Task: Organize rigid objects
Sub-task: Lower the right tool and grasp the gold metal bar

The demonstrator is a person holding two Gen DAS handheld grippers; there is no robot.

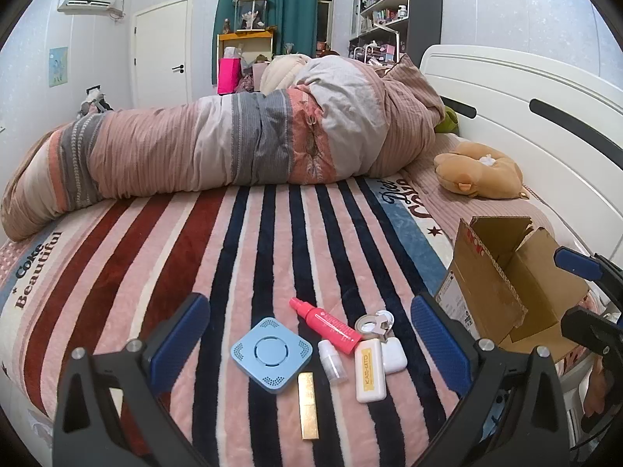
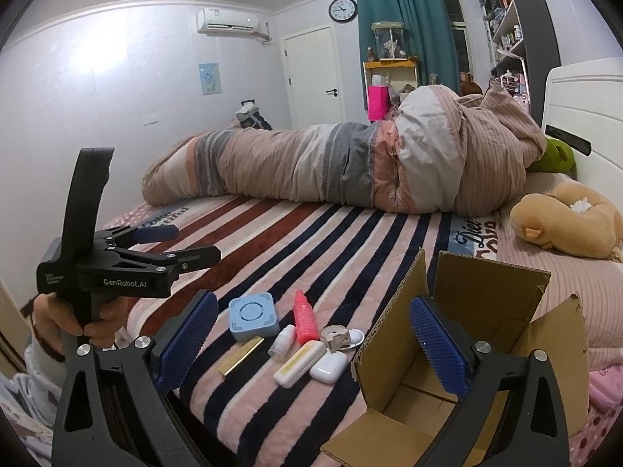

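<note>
Several small items lie on the striped blanket: a blue square device (image 1: pixel 271 354) (image 2: pixel 253 316), a red spray bottle (image 1: pixel 327 325) (image 2: pixel 303 316), a small clear bottle (image 1: pixel 332 362) (image 2: pixel 283 341), a gold bar (image 1: pixel 308 404) (image 2: pixel 241 355), a cream case (image 1: pixel 370 369) (image 2: pixel 299 362), a white earbud case (image 1: pixel 394 355) (image 2: pixel 329 366) and a tape roll (image 1: pixel 373 323) (image 2: pixel 338 336). An open cardboard box (image 1: pixel 506 284) (image 2: pixel 459 350) stands to their right. My left gripper (image 1: pixel 311 342) is open above the items. My right gripper (image 2: pixel 313 346) is open, its right finger over the box.
A rolled striped duvet (image 1: pixel 233 148) lies across the bed behind. A brown plush toy (image 1: pixel 479 173) (image 2: pixel 568 222) sits near the white headboard (image 1: pixel 525 89). The bed's front edge is just below the items.
</note>
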